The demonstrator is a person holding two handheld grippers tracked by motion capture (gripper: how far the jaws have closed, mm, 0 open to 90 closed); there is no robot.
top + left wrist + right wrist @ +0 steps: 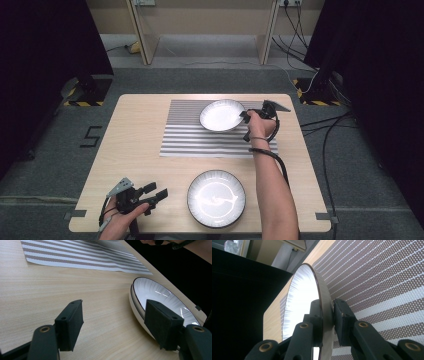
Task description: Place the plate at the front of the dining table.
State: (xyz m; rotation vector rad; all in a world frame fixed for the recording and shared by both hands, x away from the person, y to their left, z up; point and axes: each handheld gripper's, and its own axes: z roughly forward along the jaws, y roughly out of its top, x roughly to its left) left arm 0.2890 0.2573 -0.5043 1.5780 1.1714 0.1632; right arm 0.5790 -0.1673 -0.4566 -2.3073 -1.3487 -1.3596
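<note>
A white ribbed plate with a dark rim is over the striped placemat, and my right gripper is shut on its right rim. In the right gripper view the plate stands edge-on between the two black jaws, one pad on each face of the rim. A stack of two like plates rests at the table's near edge. My left gripper is open at the near left, low over the wood, with nothing between its jaws. In the left gripper view the stack lies just beyond the right fingertip.
The light wooden table stands on grey floor with cables trailing at the right. Dark curtains stand at both sides, and a wooden frame stands beyond the far edge.
</note>
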